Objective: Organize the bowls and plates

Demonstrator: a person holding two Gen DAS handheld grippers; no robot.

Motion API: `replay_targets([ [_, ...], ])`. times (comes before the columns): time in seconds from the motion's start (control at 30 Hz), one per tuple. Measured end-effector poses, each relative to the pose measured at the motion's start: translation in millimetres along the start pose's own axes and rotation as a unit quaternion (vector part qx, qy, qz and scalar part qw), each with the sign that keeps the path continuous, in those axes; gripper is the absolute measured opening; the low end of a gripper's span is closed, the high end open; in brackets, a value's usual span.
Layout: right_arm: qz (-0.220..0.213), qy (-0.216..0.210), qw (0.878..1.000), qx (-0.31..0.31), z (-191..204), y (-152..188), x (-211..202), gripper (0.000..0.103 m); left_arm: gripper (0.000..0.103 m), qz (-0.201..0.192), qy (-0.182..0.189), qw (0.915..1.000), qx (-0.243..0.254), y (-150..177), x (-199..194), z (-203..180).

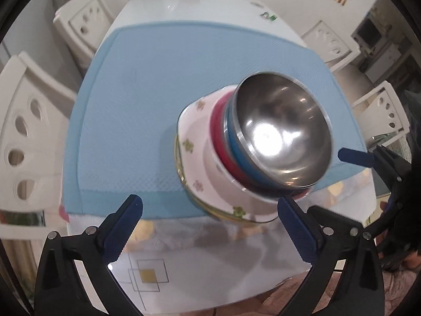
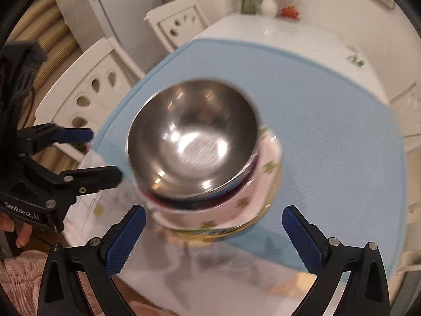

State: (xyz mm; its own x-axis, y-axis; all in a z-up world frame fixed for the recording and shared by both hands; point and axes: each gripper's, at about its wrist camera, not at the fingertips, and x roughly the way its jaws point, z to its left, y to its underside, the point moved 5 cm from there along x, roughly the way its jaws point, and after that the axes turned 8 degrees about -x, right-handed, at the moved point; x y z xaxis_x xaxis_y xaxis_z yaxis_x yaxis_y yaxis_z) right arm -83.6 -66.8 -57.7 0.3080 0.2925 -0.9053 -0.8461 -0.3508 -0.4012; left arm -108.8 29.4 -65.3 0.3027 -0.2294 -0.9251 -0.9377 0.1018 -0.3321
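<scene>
Both the left gripper [image 1: 210, 210] and right gripper [image 2: 214, 221] gape wide and empty around the nested bowl stack [image 1: 252, 144], centre-right on the blue mat [image 1: 147, 100], where a careless nudge could topple it.

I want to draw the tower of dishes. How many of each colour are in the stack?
Steel bowl: 1
Blue dish: 1
Red dish: 1
White flowered bowl: 1
Gold-rimmed dish at the bottom: 1
Total: 5 that show; any others are hidden.
</scene>
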Motion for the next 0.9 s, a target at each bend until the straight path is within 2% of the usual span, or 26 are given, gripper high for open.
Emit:
replay_targets([
  [0.17,0.004,0.002,1.0,-0.007,3.8,2.3,5.8,0.103,0.103,0.006,-0.023,0.9997,0.004,2.7,11.6,3.2],
  [0.4,-0.001,0.005,1.0,-0.012,8.4,1.7,6.3,0.103,0.103,-0.023,-0.02,0.9993,0.022,1.0,5.2,-1.7],
  [0.9,-0.006,0.005,1.0,0.006,3.5,0.3,5.0,0.103,0.103,-0.017,0.0,0.9995,0.028,0.0,7.4,-5.0],
])
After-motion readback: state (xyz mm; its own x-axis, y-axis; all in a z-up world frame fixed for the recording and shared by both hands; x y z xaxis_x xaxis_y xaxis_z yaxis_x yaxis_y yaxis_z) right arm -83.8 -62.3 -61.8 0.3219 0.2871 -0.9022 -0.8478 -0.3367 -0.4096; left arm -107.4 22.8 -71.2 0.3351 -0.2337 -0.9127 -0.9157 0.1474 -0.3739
